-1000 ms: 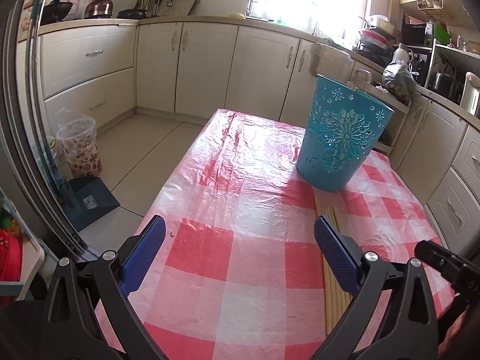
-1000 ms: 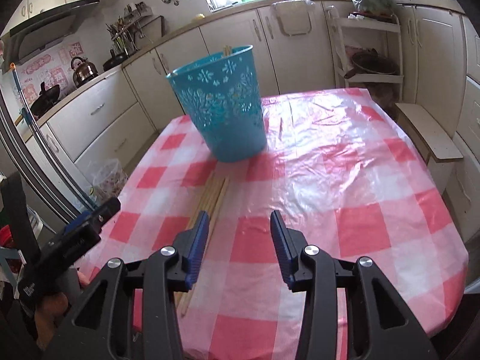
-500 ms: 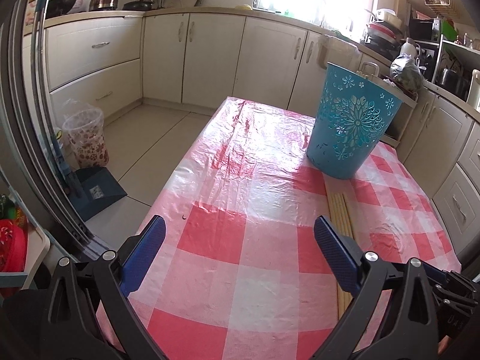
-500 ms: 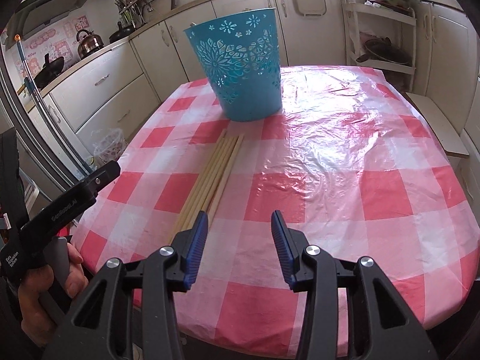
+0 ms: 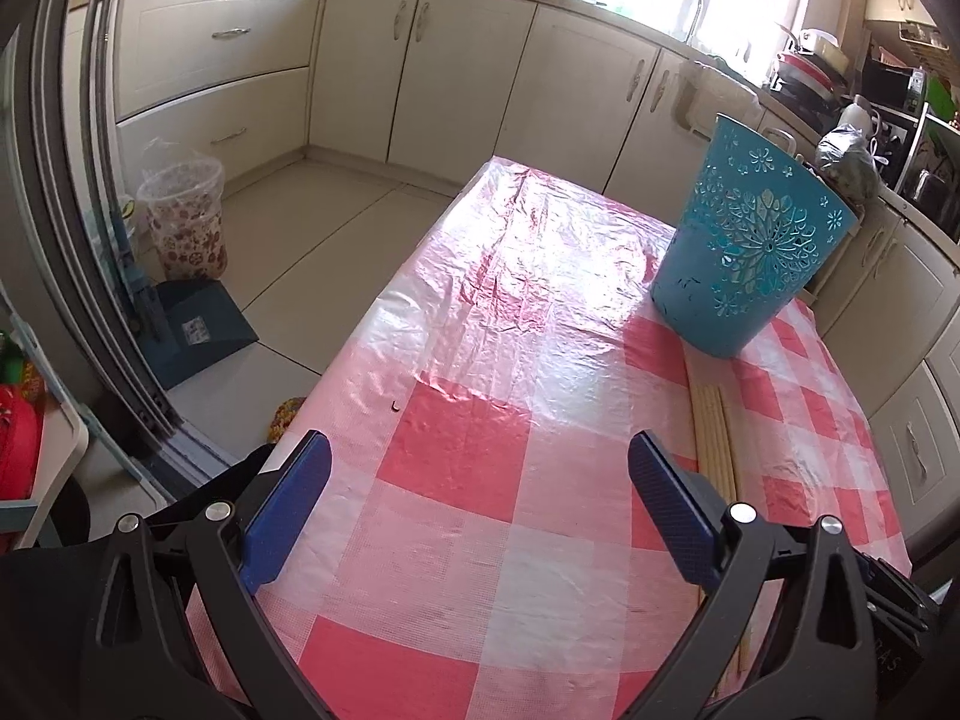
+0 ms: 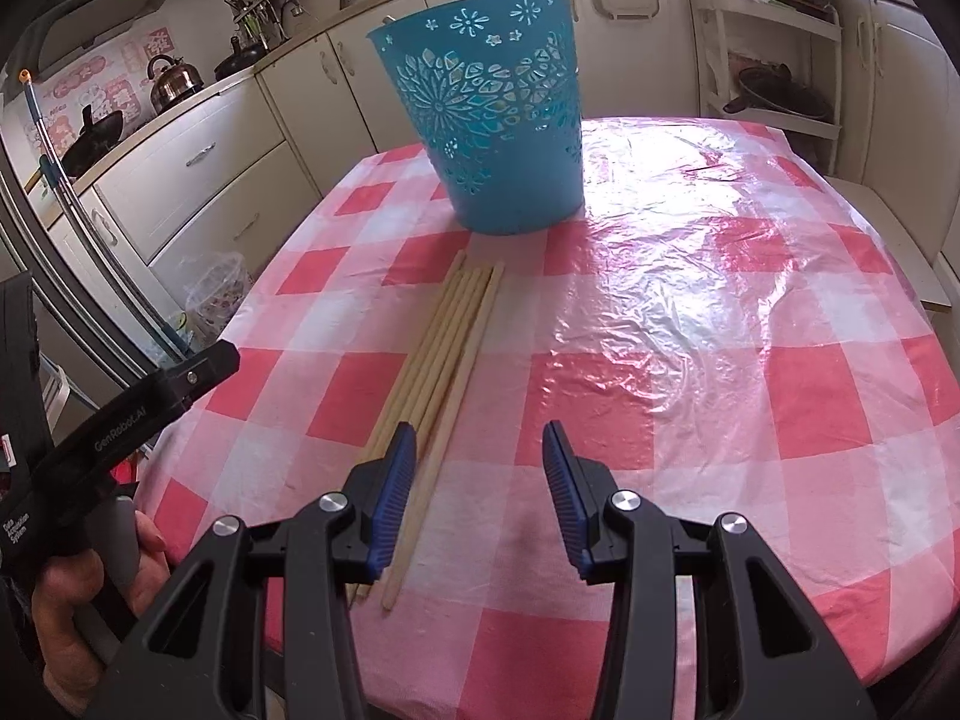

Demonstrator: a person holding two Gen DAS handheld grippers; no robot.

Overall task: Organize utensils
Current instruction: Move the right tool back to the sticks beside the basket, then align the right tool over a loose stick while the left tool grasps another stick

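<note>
- The teal basket (image 6: 492,114) stood upright on the checked cloth of the bench (image 6: 750,372), toward its far end.
- A bundle of pale wooden sticks (image 6: 447,360) lay side by side on the cloth, their far tips just short of the basket's base.
- The right tongs (image 6: 478,480) hovered with jaws apart and empty at the sticks' near end, on the side away from the basket.
- The left tongs (image 5: 477,501) were wide open, gripping nothing, the sticks (image 5: 714,438) beside the right-hand finger.

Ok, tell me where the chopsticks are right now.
The chopsticks lie bundled on the checked tablecloth, running from just before the blue basket back to the right gripper, beside its left finger.
</note>
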